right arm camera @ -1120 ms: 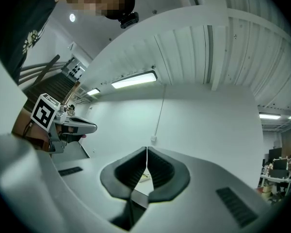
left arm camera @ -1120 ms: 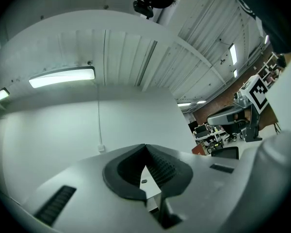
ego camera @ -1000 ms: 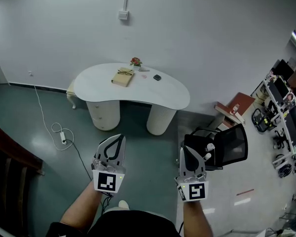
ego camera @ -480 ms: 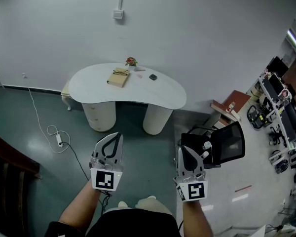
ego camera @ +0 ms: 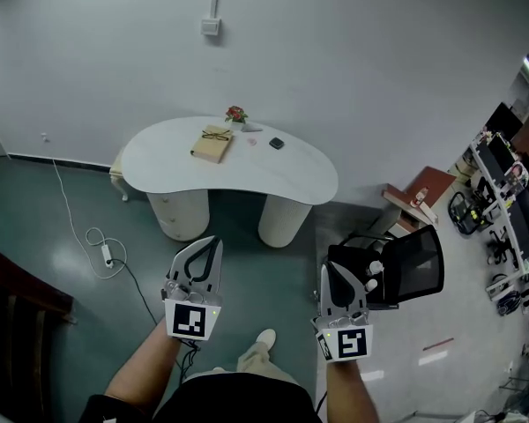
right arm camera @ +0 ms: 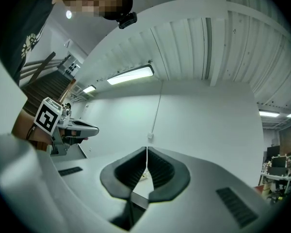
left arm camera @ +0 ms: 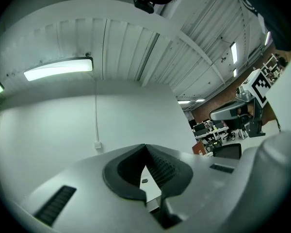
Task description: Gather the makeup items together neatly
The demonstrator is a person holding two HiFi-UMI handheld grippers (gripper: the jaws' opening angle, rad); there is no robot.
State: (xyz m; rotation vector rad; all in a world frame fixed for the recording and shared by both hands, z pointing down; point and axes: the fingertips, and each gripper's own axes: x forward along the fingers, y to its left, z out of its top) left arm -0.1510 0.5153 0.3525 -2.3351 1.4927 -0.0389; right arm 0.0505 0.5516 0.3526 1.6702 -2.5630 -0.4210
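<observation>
1. The makeup items lie on the white bench [ego camera: 291,179], all close to its far edge by the wall. There is a tan box [ego camera: 213,144] with something thin on its lid and a small dark item [ego camera: 276,144] apart from it toward the bench's right end. A pale flat piece [ego camera: 251,129] lies between them, nearer the far edge, and a small red flower ornament [ego camera: 236,113] stands right at that edge. From this far off I cannot tell which cosmetic each piece is.
2. The pieces are loosely spread, and none seems to touch another.
3. The left tool [ego camera: 217,244] and the right tool [ego camera: 332,269] are held out roughly level above the floor, well short of the bench's near edge. Each has its jaws pressed together with nothing between them, and each tool's own view shows the same.
4. I judge the gathering has not begun. The person is on the approach, and the items lie as scattered as the task finds them.
5. Several things could go wrong from here.
   - Jaws that arrive closed would shove a small piece rather than take it, so they need to part first.
   - Since everything sits by the far edge, a push that way could send a piece off behind the bench.
   - Dragging the tan box could shake the thin thing off its lid.
   - The black chair [ego camera: 410,263] stands just beside the right tool and could catch it.
   - The power strip [ego camera: 107,254] and its cable lie on the floor to the left, where a foot could snag them.
</observation>
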